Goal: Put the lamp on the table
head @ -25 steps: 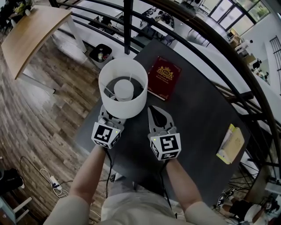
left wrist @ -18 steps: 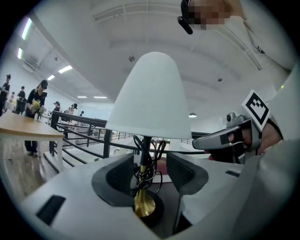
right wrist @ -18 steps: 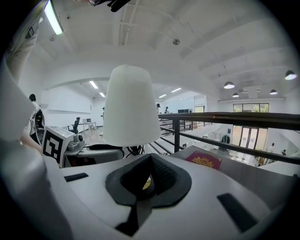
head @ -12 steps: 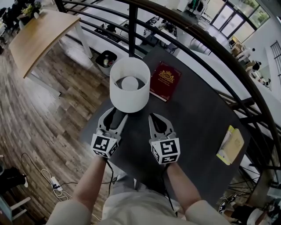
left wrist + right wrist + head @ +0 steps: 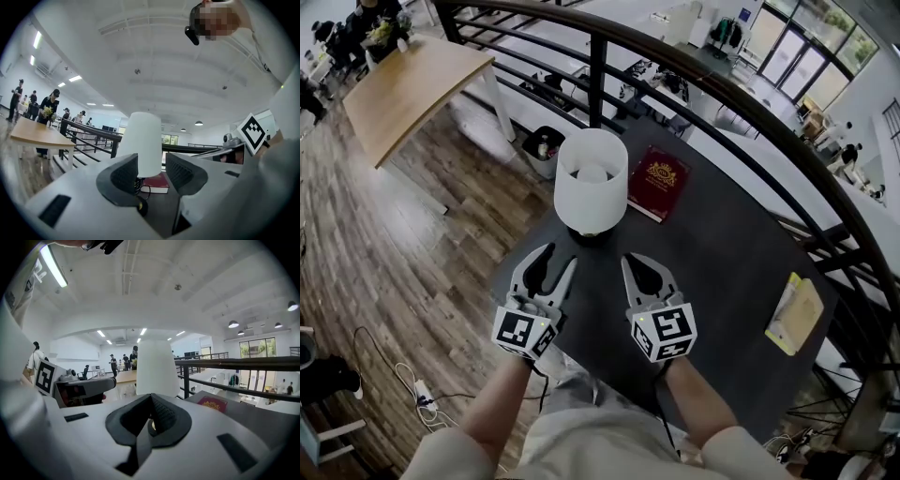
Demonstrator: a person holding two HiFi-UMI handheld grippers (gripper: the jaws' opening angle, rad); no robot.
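The lamp (image 5: 591, 181) has a white drum shade and a dark base and stands upright on the dark table (image 5: 722, 244), near its far left corner. My left gripper (image 5: 551, 263) sits just short of the lamp base, open and apart from it. In the left gripper view the lamp (image 5: 143, 143) rises beyond the spread jaws of that gripper (image 5: 152, 171), and a thin black cord trails by its base. My right gripper (image 5: 631, 262) is shut and empty to the right of the lamp. The shade (image 5: 157, 366) shows past that gripper (image 5: 151, 401) in the right gripper view.
A red book (image 5: 658, 182) lies right of the lamp, close to the shade. A yellow booklet (image 5: 795, 314) lies near the table's right edge. A black railing (image 5: 750, 103) curves behind the table. A wooden table (image 5: 412, 84) stands on the floor far left.
The lamp went from held high near the camera down onto the table. My left gripper let go of it and drew back towards me. The right gripper stayed shut.
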